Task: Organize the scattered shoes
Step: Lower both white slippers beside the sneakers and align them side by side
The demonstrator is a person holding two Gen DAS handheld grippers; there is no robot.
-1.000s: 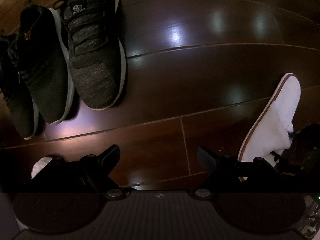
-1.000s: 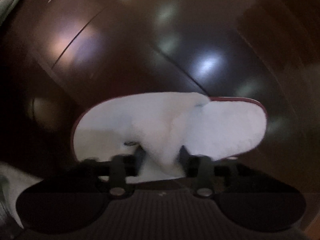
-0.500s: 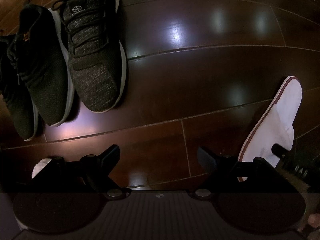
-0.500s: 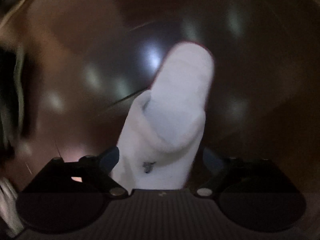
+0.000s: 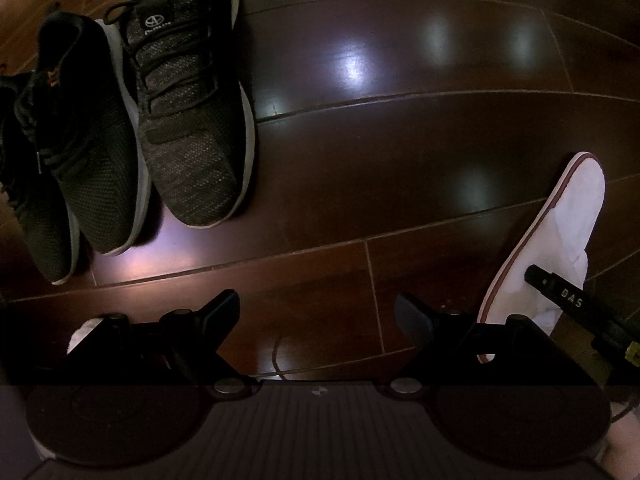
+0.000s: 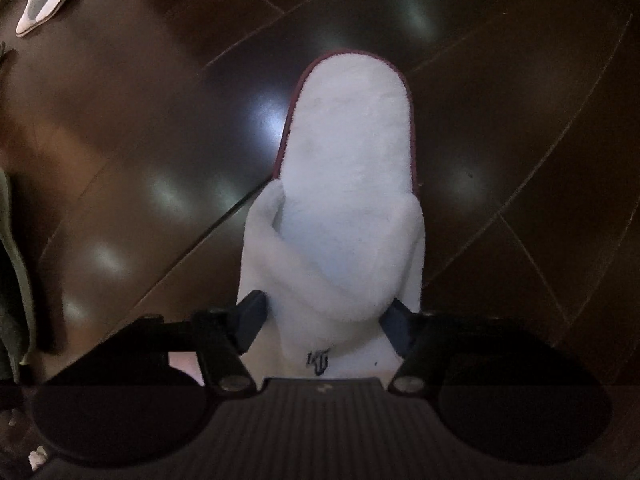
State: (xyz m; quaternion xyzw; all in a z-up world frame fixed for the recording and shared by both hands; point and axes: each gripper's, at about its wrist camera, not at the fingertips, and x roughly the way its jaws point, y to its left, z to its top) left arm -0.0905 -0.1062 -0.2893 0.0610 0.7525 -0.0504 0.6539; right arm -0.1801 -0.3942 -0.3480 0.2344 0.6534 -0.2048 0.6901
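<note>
White terry cloth fills the middle of the right wrist view: a white slipper point(image 6: 344, 184) with a dark red edge points away from the camera, and the right gripper point(image 6: 326, 320) is clamped on the strap end nearest the lens, one finger pressing in on each side of the soft upper. Whether the sole rests fully on the dark wooden floor point(image 6: 520, 120) or is slightly lifted cannot be told from this angle. A second white slipper point(image 6: 42, 8) lies far off by the top left corner of that view, well apart from the held one. In the left wrist view the same held slipper shows at the right edge, with a black finger of the right gripper across its upper. The left gripper point(image 5: 318, 320) hovers over bare floor boards with its fingers wide apart and nothing between them. Three dark sneakers stand side by side at the upper left of that view, toes toward the camera: a grey knit sneaker point(image 5: 192, 120) with a white sole, a black mesh sneaker point(image 5: 86, 148) touching it on its left, and a third dark sneaker point(image 5: 28, 200) partly cut off by the picture's left edge. Ceiling lights glare on the polished boards.
</note>
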